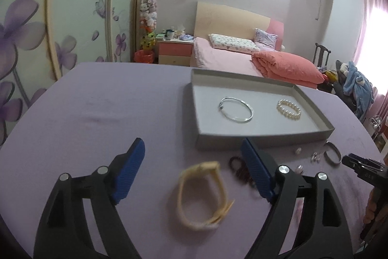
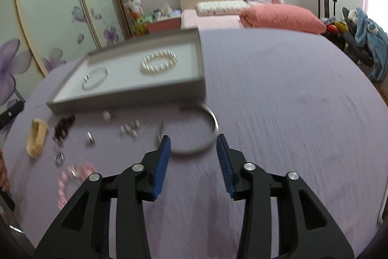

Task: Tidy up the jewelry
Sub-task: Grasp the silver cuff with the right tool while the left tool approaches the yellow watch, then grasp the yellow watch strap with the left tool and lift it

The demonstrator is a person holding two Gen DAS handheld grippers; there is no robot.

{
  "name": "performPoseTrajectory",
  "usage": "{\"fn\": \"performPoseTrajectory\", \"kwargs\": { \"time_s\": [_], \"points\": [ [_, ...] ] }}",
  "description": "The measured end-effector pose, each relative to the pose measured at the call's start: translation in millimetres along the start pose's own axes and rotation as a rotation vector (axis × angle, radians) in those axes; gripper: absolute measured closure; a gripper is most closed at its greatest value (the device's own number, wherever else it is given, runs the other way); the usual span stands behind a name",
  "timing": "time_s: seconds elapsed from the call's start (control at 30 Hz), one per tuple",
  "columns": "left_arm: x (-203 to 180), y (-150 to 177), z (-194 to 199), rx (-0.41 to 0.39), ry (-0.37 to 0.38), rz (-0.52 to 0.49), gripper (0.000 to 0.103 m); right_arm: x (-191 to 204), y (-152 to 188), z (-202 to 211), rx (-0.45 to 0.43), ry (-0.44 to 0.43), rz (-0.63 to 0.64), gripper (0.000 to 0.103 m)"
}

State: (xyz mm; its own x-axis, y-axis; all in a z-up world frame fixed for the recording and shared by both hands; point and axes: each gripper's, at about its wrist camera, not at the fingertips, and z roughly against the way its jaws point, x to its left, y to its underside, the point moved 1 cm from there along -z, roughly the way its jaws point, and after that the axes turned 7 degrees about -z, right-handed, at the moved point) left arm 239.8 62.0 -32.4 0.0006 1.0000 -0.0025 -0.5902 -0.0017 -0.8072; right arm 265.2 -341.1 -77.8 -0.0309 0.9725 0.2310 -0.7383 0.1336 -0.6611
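A grey box tray (image 1: 262,140) (image 2: 126,101) on the purple cloth holds a silver bangle (image 1: 236,109) (image 2: 95,78) and a pearl bracelet (image 1: 289,108) (image 2: 158,63). My left gripper (image 1: 194,149) is open over a cream yellow bracelet (image 1: 202,196) (image 2: 36,137), which lies between its fingers. A dark bead bracelet (image 1: 236,165) (image 2: 64,129) lies beside the right finger. My right gripper (image 2: 192,140) is open just before a large silver bangle (image 2: 194,131) (image 1: 331,153). Small rings (image 2: 131,129) and a pink bracelet (image 2: 70,179) lie loose on the cloth.
The purple-covered table (image 1: 97,113) ends in a curved edge. Behind it stand a pink bed (image 1: 242,52), a nightstand (image 1: 174,50) and flower-printed wardrobe doors (image 1: 36,28). The right gripper's body (image 1: 363,166) shows at the left view's right edge.
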Motion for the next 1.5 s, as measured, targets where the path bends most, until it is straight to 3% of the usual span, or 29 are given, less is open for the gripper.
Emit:
{"fn": "performPoseTrajectory", "kwargs": {
  "time_s": [0.03,0.13,0.5,0.6,0.63,0.67,0.93,1.17,1.5],
  "points": [
    [2,2,1,0.001,-0.004,0.001,0.022,-1,1,0,0.009,-0.002,-0.004,0.058],
    [8,10,2,0.012,-0.009,0.012,0.022,1,2,0,0.019,0.006,0.005,0.041],
    [7,17,-5,0.039,0.003,0.024,0.021,17,-9,-38,0.1,0.084,0.082,0.019],
    [7,17,-5,0.042,0.004,0.022,0.021,18,-16,-45,0.1,0.091,0.083,0.02],
    [6,18,-4,0.043,0.004,0.019,0.021,18,-16,-45,0.098,0.088,0.084,0.032],
    [6,19,-4,0.044,0.004,0.018,0.02,17,-16,-44,0.088,0.078,0.088,0.036],
    [0,29,2,0.069,0.033,0.008,0.014,10,4,-22,0.083,0.087,0.07,0.036],
    [-6,38,-7,0.143,0.019,-0.008,0.013,9,27,1,0.085,0.07,0.067,0.036],
    [-13,37,-30,0.221,-0.004,0.023,0.014,13,26,0,0.079,0.072,0.072,0.036]
  ]
}}
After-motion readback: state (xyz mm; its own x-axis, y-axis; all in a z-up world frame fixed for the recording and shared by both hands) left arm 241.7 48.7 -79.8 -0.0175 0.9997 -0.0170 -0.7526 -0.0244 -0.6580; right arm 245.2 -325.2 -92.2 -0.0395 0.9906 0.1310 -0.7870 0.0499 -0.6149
